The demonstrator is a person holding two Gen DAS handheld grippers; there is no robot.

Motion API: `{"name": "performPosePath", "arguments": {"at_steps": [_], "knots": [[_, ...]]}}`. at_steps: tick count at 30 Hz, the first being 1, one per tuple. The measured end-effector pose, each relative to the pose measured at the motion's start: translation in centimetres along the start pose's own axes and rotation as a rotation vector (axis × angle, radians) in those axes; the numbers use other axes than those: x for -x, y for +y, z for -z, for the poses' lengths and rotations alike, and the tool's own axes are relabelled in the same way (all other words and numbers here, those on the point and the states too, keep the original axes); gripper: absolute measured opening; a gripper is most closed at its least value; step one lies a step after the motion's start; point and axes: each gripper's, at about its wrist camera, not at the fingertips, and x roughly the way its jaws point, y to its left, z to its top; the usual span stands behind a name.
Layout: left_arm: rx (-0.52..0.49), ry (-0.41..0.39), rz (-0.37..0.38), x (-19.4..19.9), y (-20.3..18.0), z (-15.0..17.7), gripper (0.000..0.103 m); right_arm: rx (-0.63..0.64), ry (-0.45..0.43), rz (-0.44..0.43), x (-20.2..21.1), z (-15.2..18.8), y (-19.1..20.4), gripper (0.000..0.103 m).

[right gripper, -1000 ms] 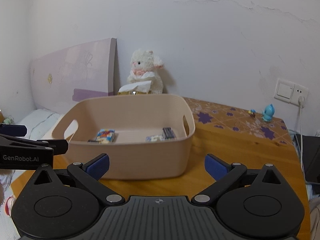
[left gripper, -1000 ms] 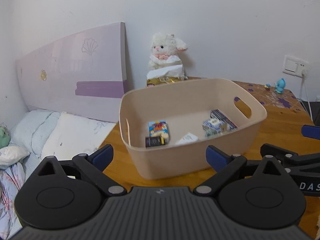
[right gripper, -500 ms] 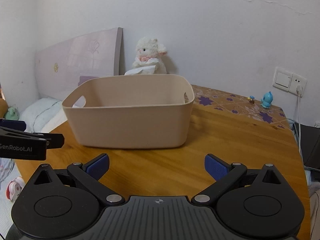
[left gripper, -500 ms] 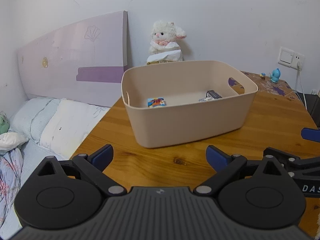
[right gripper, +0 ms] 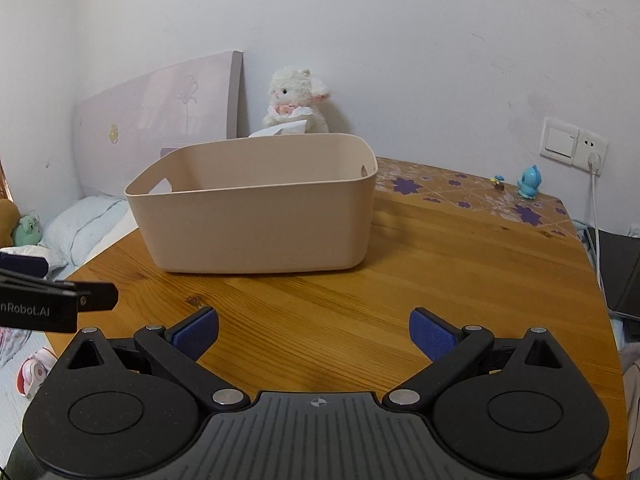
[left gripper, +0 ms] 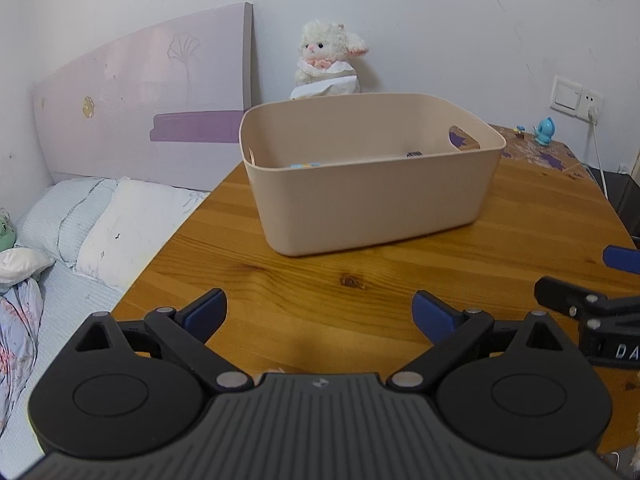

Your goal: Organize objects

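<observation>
- A beige bin (left gripper: 372, 200) is seen standing on the wooden bench (left gripper: 360, 292), well ahead of both grippers.
- Inside the bin, only slivers of small packets (left gripper: 306, 165) are seen above the near rim in the left view; what they are cannot be told. From the right view the contents are hidden by the wall.
- The left gripper (left gripper: 320, 314) is held low over the bare bench, its jaws spread wide with nothing between them.
- The right gripper (right gripper: 314, 330) is likewise held over the bench, jaws wide apart and empty.
- Each gripper is glimpsed at the edge of the other's view, so the two are placed side by side.
- A white plush lamb (right gripper: 296, 100) is set against the wall just behind the bin.
- A small blue figure (right gripper: 529, 182) is seen at the far right of the bench, near a wall socket (right gripper: 572, 147) with a white cable plugged in.
- A lilac headboard (left gripper: 140, 108) and a bed with pillows (left gripper: 100, 220) are seen left of the bench.
</observation>
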Motion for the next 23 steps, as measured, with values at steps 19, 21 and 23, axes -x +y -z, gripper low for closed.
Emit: {"name": "performPosePath", "arguments": {"at_steps": [19,21,23], "knots": [[-0.034,-0.021,0.014,1.1,-0.8,0.4,0.099,-0.001,-0.002,-0.012,0.2,0.3,-0.1,0.103],[-0.031,-0.023,0.013,1.2,-0.9,0.3,0.099,-0.001,-0.001,-0.011,0.2,0.3,-0.1,0.103],[-0.027,-0.025,0.012,1.1,-0.9,0.3,0.099,-0.003,0.001,-0.009,0.0,0.3,-0.1,0.103]]}}
